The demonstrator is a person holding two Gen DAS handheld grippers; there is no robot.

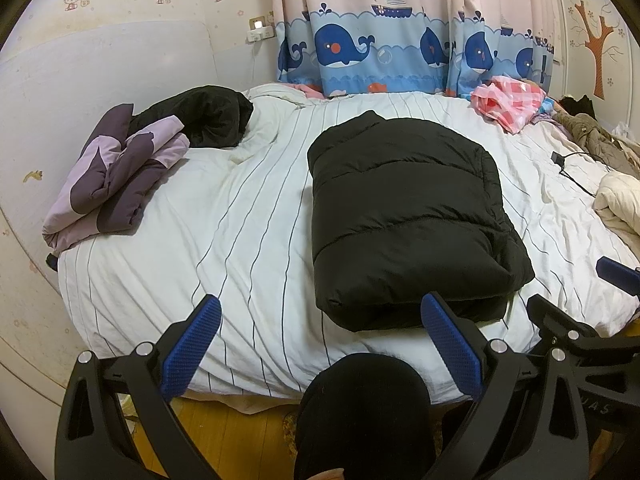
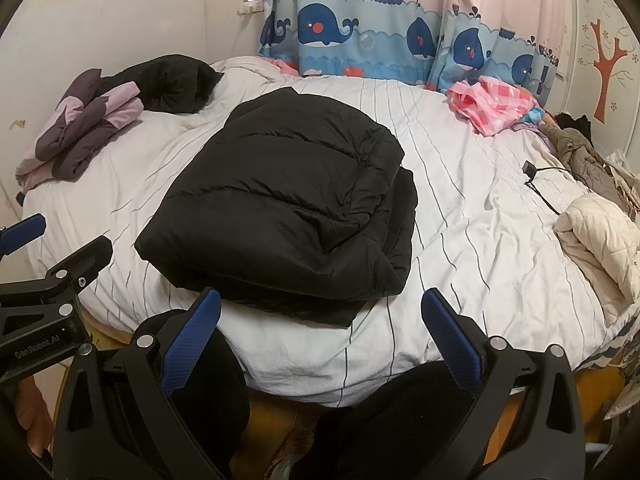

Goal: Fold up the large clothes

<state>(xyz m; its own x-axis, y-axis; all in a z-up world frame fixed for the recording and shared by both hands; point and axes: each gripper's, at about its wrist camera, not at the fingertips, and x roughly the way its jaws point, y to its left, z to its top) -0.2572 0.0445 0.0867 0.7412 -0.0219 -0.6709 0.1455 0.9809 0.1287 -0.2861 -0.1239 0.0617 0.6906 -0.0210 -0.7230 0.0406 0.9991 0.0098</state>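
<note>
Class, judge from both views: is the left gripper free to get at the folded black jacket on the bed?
Probably yes. The left gripper hangs open just short of the black jacket, and only bare striped sheet lies between them.

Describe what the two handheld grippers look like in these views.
Both match: the left gripper and right gripper have black plastic frames with triangular cut-outs and silver round bolts. Each finger carries a blue pad with a fine ribbed texture. White lettering marks the left gripper's body in the right wrist view. No cables show.
</note>
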